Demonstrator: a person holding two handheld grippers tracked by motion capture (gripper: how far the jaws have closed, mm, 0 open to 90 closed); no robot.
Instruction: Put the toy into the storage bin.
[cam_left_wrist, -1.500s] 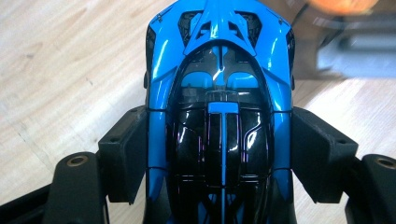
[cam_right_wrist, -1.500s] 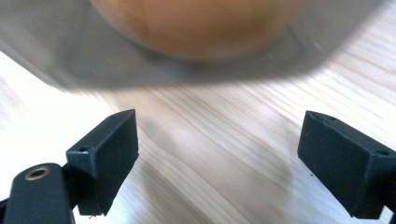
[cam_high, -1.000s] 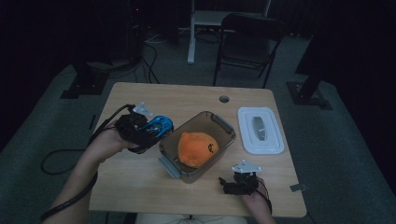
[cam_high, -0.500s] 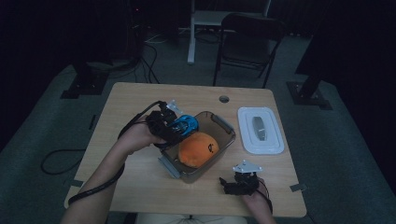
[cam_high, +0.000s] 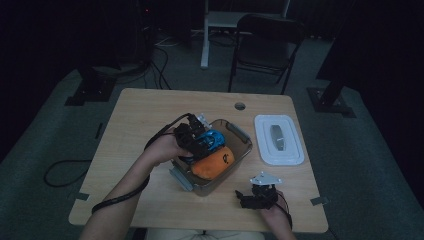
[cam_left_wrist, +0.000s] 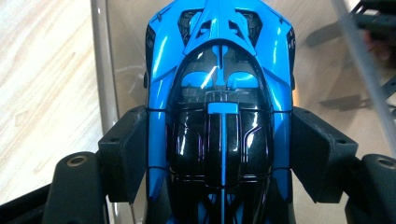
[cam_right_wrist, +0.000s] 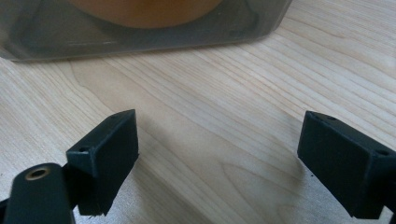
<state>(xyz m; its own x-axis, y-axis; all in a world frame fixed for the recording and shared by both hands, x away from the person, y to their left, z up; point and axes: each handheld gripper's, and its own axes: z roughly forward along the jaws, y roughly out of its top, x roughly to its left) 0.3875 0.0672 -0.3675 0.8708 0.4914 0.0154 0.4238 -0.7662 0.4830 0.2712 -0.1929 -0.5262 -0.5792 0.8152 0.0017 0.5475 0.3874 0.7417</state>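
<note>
Glossy blue-and-black toy car (cam_left_wrist: 219, 116), sleek and ridged, clamped in left gripper (cam_high: 192, 140), now over the clear plastic bin (cam_high: 243, 136), above the orange plush (cam_high: 214, 162); earlier it hung outside. Right gripper (cam_high: 248, 199) gapes empty beside the bin, unmoved.

I see a dim recording studio or lab. A light wooden table (cam_high: 150, 120) with a cable hole (cam_high: 240, 106) stands alone on grey carpet (cam_high: 50, 130). Black stand bases (cam_high: 87, 92) sit on the floor at either side, and loose cables (cam_high: 160, 75) trail between them. Behind the table are a dark folding chair (cam_high: 262, 45) and a white desk frame (cam_high: 210, 30). The surroundings fall into darkness.
</note>
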